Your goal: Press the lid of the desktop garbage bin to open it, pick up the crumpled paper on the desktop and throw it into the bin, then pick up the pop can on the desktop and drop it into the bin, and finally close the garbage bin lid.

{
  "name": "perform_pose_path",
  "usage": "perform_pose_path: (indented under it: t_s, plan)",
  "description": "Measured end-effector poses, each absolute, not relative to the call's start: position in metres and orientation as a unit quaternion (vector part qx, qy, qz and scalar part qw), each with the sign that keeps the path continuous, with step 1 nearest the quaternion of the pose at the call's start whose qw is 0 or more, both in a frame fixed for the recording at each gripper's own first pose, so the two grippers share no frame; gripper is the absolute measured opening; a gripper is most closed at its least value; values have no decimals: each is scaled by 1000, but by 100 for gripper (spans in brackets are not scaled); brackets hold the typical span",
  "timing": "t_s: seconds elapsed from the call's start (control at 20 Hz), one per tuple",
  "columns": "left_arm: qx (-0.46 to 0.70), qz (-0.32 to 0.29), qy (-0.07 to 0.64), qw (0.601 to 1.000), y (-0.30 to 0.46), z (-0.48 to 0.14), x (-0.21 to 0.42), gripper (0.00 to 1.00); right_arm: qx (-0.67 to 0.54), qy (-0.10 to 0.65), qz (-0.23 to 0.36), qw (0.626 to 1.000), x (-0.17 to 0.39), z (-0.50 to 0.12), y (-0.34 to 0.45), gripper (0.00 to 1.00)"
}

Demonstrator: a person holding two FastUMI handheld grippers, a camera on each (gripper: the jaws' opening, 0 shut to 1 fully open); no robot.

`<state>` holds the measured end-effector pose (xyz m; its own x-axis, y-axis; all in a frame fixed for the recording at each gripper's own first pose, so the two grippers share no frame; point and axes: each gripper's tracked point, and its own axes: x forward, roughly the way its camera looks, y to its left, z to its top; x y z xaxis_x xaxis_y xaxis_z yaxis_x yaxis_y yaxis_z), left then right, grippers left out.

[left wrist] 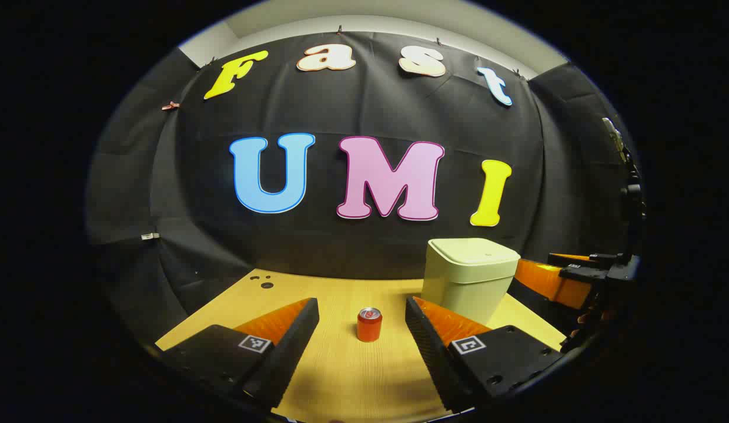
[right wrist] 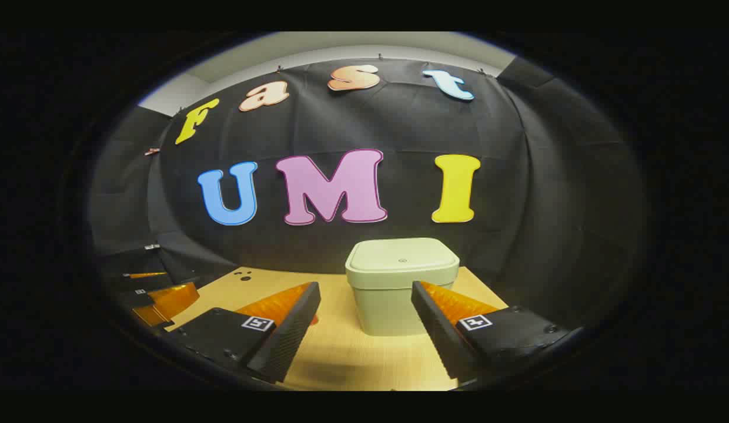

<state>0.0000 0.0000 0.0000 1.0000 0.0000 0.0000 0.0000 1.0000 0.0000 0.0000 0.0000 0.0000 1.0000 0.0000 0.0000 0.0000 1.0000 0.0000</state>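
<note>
With its lid [right wrist: 402, 257] down, the garbage bin [right wrist: 394, 305] stands on the desktop [left wrist: 347, 364], so opening comes first. Beyond the spread, empty right gripper [right wrist: 364, 329] it awaits a press; the pop can [left wrist: 369, 324] stands ahead of the equally spread left gripper [left wrist: 361, 332].

A: Where does the left gripper view look from?
B: Low over the table [left wrist: 341, 376], facing the back wall, bin [left wrist: 467, 276] right of centre.
A: And the right gripper view?
B: Same heading, bin [right wrist: 400, 288] centred, nearer; both share it.

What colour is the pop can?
Red, with a silver top; the pop can shows best in the left gripper view.
</note>
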Motion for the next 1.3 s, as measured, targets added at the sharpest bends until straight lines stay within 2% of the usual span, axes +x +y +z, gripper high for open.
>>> perform_pose_path:
  t_s: [0.2, 1.3]
  plan:
    - [-6, 2, 2, 1000, 7, -2, 6, 95, -2, 3, -4, 1000, 6, -2, 3, 98]
    - [7, 0, 5, 1000, 32, -2, 29, 95, -31, -22, -11, 999, 29, 14, 21, 98]
